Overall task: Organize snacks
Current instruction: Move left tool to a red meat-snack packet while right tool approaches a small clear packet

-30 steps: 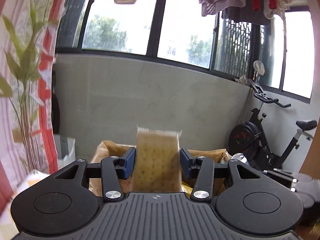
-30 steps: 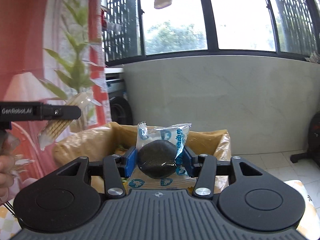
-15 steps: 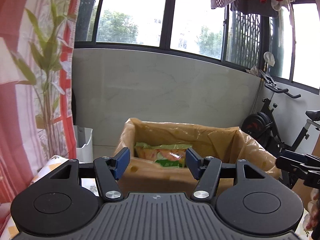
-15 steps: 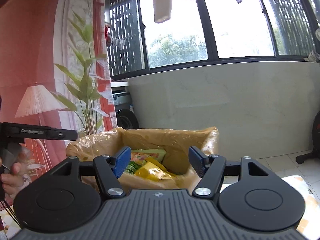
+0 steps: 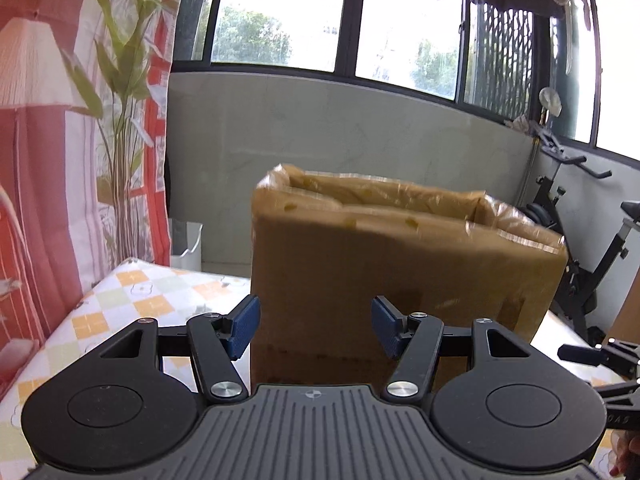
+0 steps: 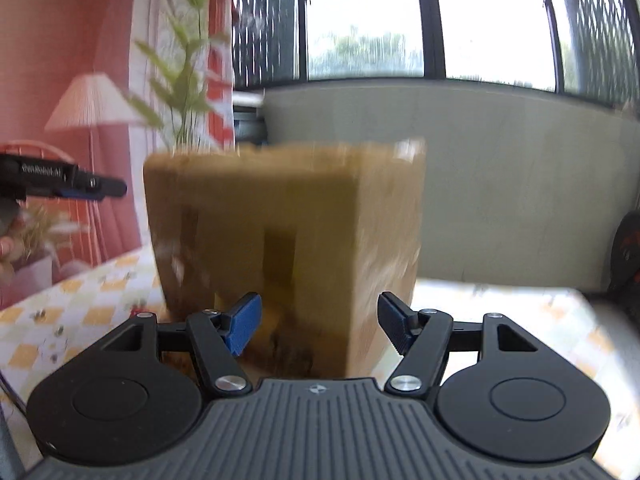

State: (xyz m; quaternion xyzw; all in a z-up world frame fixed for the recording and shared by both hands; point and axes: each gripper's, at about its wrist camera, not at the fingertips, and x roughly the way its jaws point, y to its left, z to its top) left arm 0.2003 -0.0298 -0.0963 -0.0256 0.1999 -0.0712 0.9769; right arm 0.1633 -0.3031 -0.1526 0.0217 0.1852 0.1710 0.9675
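Observation:
A tall brown cardboard box (image 5: 400, 272) lined with clear plastic stands on the checked tablecloth, and its contents are hidden from this low angle. My left gripper (image 5: 316, 326) is open and empty, level with the box's lower front wall. In the right wrist view the same box (image 6: 288, 232) looks blurred. My right gripper (image 6: 320, 322) is open with nothing between its blue pads (image 6: 244, 326). The left gripper's tip (image 6: 64, 184) shows at the left edge of the right wrist view. The right gripper's tip (image 5: 592, 354) shows at the right edge of the left wrist view.
The table carries a white, orange and green checked cloth (image 5: 132, 300). A red curtain printed with a lamp and plant (image 5: 60, 160) hangs at left. An exercise bike (image 5: 592, 248) stands at right under the windows. A white bin (image 5: 186, 246) sits behind the table.
Both grippers have let go of their snack packets, the biscuit pack and the dark bun. They opened and sank from above the box's mouth to in front of its wall.

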